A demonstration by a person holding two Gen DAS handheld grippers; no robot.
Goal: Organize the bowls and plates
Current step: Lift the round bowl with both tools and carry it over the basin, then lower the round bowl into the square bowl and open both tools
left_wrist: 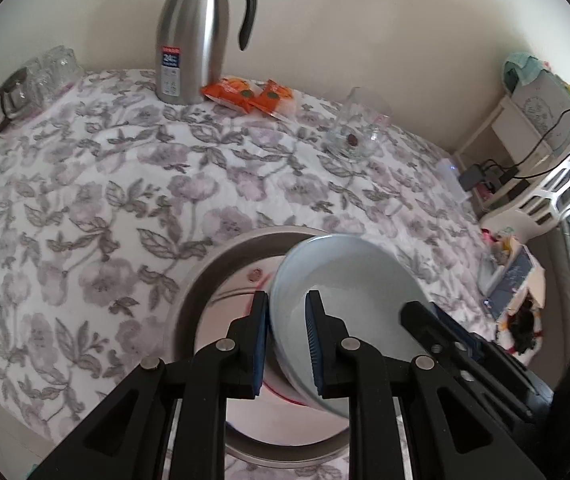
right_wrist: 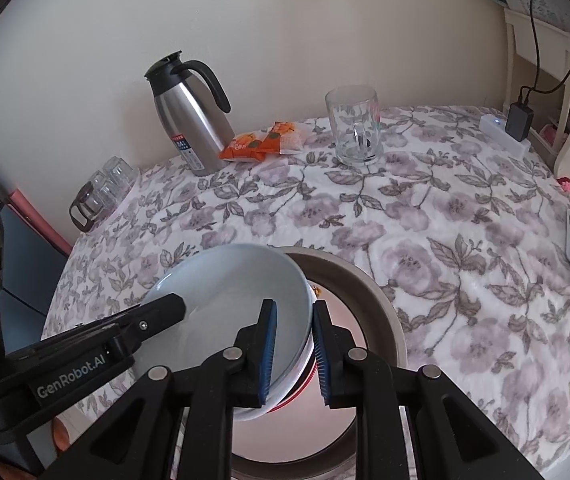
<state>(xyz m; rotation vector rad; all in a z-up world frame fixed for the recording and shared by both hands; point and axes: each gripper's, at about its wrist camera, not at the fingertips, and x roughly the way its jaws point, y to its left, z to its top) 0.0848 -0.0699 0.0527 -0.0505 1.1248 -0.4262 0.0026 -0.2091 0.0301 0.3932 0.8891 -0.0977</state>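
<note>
Left tongs (left_wrist: 285,344) clamped on near rim of pale blue ceramic bowl (left_wrist: 349,280); right tongs (right_wrist: 293,354) pinch its opposite rim. Bowl tilted over wide grey round plate (left_wrist: 221,256) on floral-clothed tabletop (left_wrist: 85,200).

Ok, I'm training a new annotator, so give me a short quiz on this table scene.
1. True or false: the left gripper and the right gripper each grip the pale blue bowl by its rim, on opposite sides.
2. What lies directly beneath the bowl? A) a brown-rimmed plate B) a cutting board C) a frying pan
3. In the right wrist view, what stands just left of the orange snack packets?

Key: 1 true; 2 A; 3 the steel flask.
</note>
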